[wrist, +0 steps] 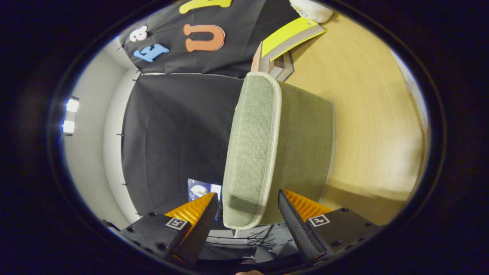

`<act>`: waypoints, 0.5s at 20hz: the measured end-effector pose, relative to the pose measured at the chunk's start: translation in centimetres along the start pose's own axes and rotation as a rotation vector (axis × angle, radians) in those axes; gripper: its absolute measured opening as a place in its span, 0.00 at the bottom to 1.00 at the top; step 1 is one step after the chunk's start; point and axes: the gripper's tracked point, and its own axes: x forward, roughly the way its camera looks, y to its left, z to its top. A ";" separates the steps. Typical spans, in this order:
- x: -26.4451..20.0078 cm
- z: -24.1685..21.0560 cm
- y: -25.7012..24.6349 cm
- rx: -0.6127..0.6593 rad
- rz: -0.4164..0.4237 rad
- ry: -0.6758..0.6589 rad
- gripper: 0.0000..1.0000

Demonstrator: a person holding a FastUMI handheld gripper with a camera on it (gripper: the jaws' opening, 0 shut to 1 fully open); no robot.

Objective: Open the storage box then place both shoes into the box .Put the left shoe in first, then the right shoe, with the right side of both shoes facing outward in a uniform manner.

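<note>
Gripper rolled sideways at the storage box, lid between my fingers.

The wooden table (366, 114) carries the green fabric storage box (301, 145); its lid (250, 152) sits between the fingers of my gripper (248, 212), which are spread, neither visibly pressing it. Beyond the box lies a yellow-topped shoebox (286, 38), then a white shoe (311, 9) toward the table's far edge.

The storage box (301, 141) was seen to be covered in coarse, matt woven cloth, with its lid (250, 149) edged in smooth fabric piping. The table (366, 114) was finished in smooth, faintly grained wood. Beyond the gripper (248, 214), whose spread fingers flanked the lid, a cardboard shoebox (284, 46) looked smooth and matt.
</note>
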 end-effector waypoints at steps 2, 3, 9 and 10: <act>-0.3 0.4 0.5 0.064 0.057 -0.005 0.95; 0.0 0.5 0.6 0.078 0.063 0.000 0.81; -1.8 0.2 2.4 -0.061 0.004 -0.053 0.14; -2.0 0.3 3.0 -0.068 -0.004 -0.058 0.09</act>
